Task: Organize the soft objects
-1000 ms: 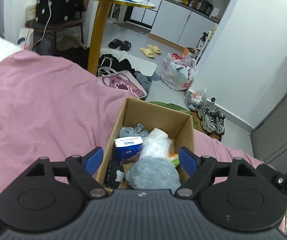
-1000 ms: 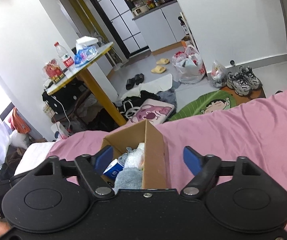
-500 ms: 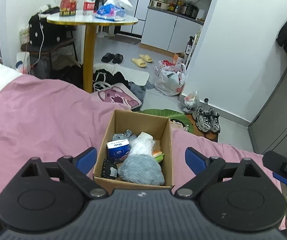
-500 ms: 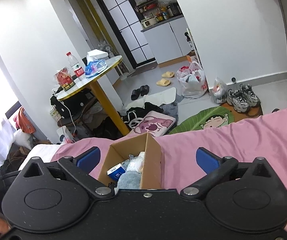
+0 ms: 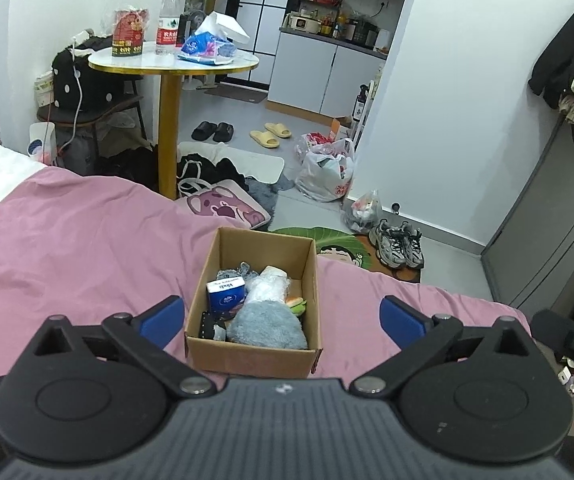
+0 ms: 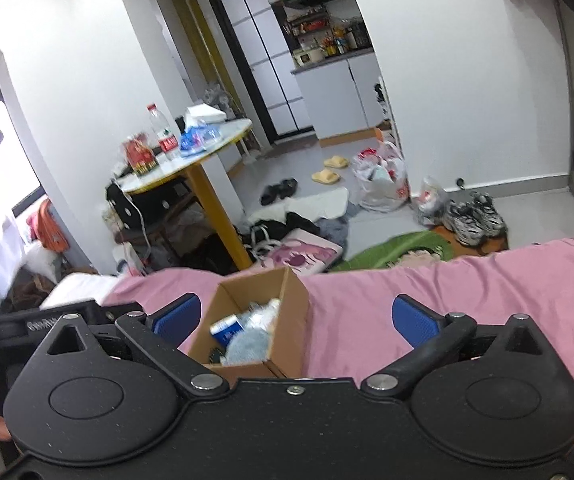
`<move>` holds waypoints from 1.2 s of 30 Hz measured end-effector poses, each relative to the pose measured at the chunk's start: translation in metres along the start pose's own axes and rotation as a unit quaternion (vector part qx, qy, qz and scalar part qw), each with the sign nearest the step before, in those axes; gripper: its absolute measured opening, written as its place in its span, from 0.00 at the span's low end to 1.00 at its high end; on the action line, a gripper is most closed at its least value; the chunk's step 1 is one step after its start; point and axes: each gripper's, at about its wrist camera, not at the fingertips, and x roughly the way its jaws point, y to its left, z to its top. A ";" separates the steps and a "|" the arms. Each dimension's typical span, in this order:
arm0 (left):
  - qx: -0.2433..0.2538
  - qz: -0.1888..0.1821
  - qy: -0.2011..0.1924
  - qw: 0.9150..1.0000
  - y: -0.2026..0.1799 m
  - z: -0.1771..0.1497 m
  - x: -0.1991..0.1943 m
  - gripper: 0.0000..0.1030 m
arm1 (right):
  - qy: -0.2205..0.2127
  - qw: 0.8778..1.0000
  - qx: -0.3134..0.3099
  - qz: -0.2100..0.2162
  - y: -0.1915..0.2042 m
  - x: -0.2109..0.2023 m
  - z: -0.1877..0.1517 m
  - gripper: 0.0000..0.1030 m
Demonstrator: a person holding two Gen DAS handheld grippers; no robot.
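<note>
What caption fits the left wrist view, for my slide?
Open left hand-held gripper above a cardboard box of soft items on a pink bedspread.

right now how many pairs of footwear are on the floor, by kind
black slides: 1 pair
yellow slippers: 1 pair
grey sneakers: 1 pair
total: 3 pairs

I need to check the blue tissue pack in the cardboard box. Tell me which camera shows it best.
The left wrist view: the blue and white tissue pack is sharp there, label facing up, among the contents of the brown cardboard box. The right wrist view shows the pack blurred and partly hidden.
</note>
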 end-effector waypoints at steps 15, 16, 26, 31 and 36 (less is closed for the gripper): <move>0.051 -0.014 -0.006 0.999 -0.005 -0.017 -0.036 1.00 | 0.023 1.000 -0.016 0.005 -0.002 -0.035 -0.017 1.00; 0.054 -0.015 -0.006 0.998 -0.006 -0.018 -0.038 1.00 | 0.025 0.999 -0.022 0.005 -0.001 -0.037 -0.019 1.00; 0.055 -0.019 -0.001 0.998 -0.008 -0.035 -0.055 1.00 | 0.039 0.998 -0.046 0.014 0.008 -0.054 -0.029 1.00; 0.071 -0.018 0.005 0.997 -0.015 -0.045 -0.062 1.00 | 0.045 0.997 -0.062 0.029 0.014 -0.060 -0.034 1.00; 0.064 -0.009 0.013 0.998 -0.014 -0.053 -0.063 1.00 | 0.049 0.996 -0.065 0.037 0.016 -0.062 -0.035 1.00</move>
